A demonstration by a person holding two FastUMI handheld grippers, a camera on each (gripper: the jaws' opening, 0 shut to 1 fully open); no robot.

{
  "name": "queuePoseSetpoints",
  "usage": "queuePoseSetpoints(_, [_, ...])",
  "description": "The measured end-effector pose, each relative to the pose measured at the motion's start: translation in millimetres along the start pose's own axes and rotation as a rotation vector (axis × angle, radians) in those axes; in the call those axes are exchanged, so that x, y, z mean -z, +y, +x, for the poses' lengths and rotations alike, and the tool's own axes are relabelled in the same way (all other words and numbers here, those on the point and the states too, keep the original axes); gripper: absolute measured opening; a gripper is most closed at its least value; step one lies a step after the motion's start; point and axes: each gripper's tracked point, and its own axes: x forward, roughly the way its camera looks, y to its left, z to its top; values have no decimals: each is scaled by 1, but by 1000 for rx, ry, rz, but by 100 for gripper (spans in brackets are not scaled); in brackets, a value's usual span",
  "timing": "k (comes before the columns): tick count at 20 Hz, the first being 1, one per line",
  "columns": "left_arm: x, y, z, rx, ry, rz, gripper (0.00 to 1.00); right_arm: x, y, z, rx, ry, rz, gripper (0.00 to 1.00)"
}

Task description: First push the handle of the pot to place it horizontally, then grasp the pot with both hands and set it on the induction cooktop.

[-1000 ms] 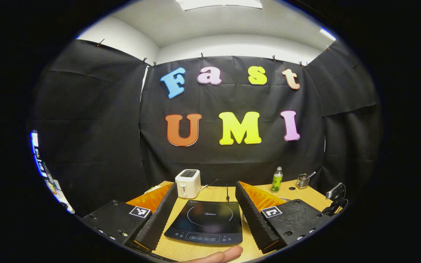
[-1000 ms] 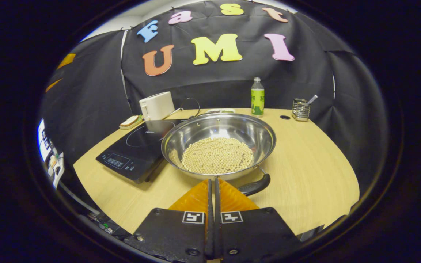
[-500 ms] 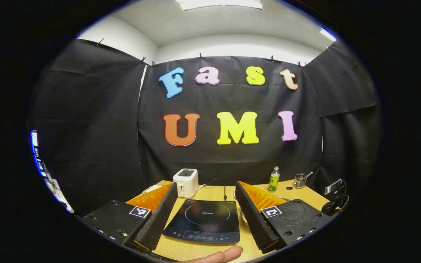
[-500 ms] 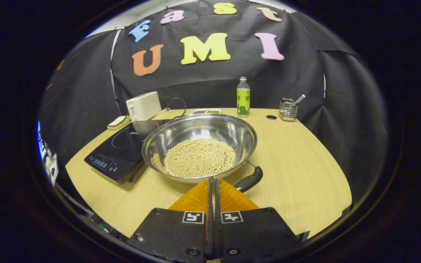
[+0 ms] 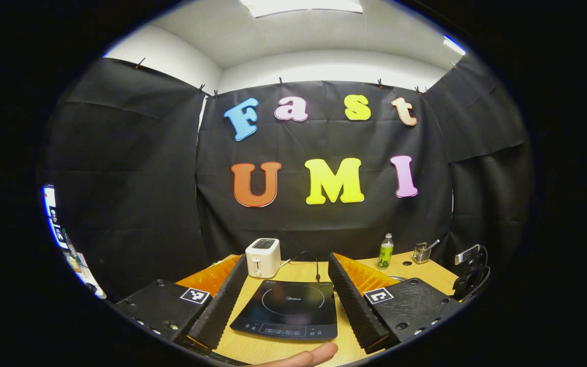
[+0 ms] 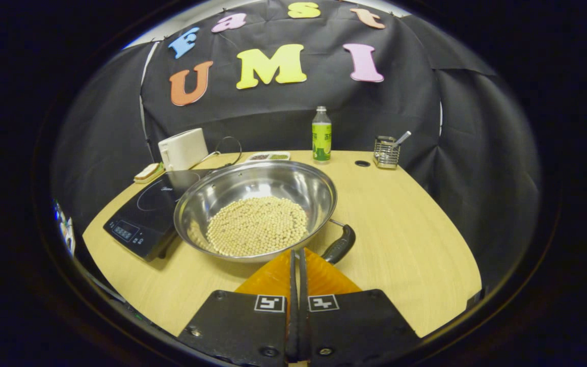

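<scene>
Wooden table (image 6: 416, 239) carries the pot (image 6: 255, 211), steel, holding pale beads, just right of the induction cooktop (image 6: 143, 216), rim overlapping its edge. Pot handle (image 6: 339, 244) points toward the camera and rightward. Right gripper (image 6: 296, 255): fingers pressed together, gripping nothing, tips just short of the pot's near rim. Left gripper (image 5: 288, 275): fingers spread wide, empty, framing the cooktop (image 5: 287, 311). Toaster (image 5: 263, 257) stands behind it.
</scene>
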Motion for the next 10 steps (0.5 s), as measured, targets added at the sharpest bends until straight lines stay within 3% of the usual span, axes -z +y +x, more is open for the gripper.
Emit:
queuePoseSetpoints(8, [10,-5,-3,7,19,3,94,-12,-25,15,46,-5,-4,7])
queuePoseSetpoints(10, [10,-5,-4,10,16,-2,94,-14,-28,18,52,-5,-14,4])
